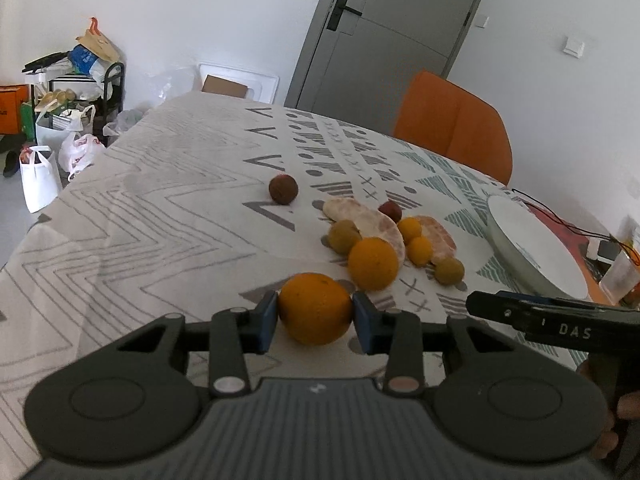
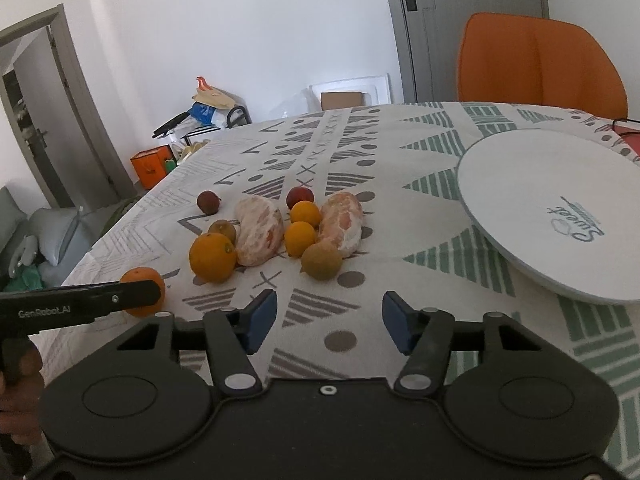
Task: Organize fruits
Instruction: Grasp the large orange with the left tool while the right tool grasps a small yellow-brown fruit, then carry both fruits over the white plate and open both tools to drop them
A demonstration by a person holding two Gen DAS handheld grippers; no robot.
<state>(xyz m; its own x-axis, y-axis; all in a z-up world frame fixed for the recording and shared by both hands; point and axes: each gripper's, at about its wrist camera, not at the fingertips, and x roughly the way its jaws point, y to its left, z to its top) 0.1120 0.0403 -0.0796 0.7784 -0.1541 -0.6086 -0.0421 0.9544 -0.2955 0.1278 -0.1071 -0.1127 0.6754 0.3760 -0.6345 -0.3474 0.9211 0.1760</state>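
Orange chair [image 2: 540, 60], grey door [image 1: 384, 32], patterned tablecloth [image 1: 160, 208]

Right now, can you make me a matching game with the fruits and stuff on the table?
Things:
1. orange
2. round plate
3. dark red fruit
4. peeled citrus pieces

Places or states:
A. lying among the small fruits
B. bare, with nothing on it
C. between the left gripper's blue fingers
D. alone, apart from the pile

Pairs: 1-C, 2-B, 3-D, 4-A
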